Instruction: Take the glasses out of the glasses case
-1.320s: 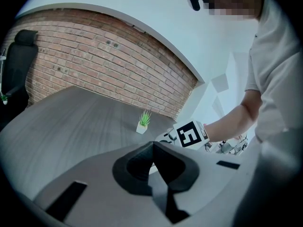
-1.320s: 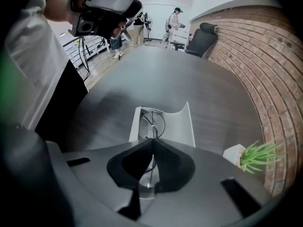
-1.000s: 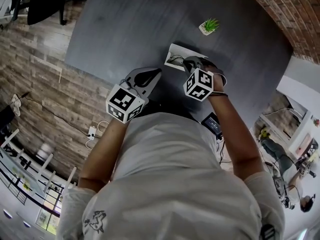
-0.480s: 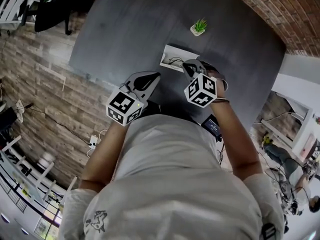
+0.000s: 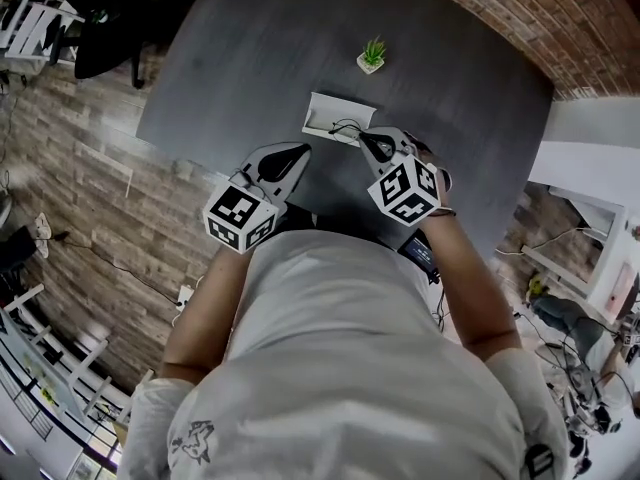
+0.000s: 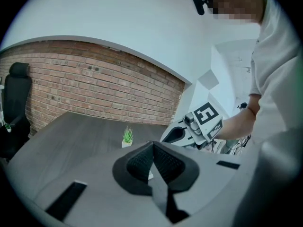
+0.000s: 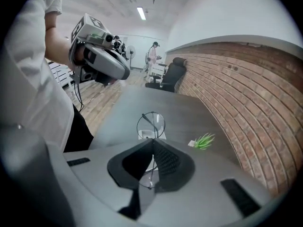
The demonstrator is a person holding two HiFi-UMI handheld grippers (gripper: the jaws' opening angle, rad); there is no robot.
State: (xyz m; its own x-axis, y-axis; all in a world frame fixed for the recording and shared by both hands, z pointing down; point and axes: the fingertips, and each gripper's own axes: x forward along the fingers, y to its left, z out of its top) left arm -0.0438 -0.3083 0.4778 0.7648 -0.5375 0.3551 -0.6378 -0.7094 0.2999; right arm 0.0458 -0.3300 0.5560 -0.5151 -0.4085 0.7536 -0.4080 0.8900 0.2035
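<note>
Two grippers are up over the near part of the dark surface (image 5: pixel 230 58), side by side and apart.

Print: the only markings I can make out are black-and-white squares on the left marker cube (image 5: pixel 240 216) and the right marker cube (image 5: pixel 405 190). A small graphic on the person's shirt sleeve (image 5: pixel 190 438) is too small to read.

Right gripper (image 7: pixel 152 141): the jaws are closed on the glasses (image 7: pixel 151 123). The thin dark wire frame is pinched between the pads, and one round lens stands clear above the jaw tips. This gripper tilts steeply down toward the surface, with the bare forearm behind it and its cube facing the head camera. The glasses are off the surface, in the air just above the near right end of the white glasses case (image 5: pixel 325 116), which lies open on the surface.

Left gripper (image 6: pixel 153 143): the jaws are together with nothing between them. It is held closer to level, near the case's left end.

A small potted plant (image 5: pixel 372 56) stands beyond the case.
</note>
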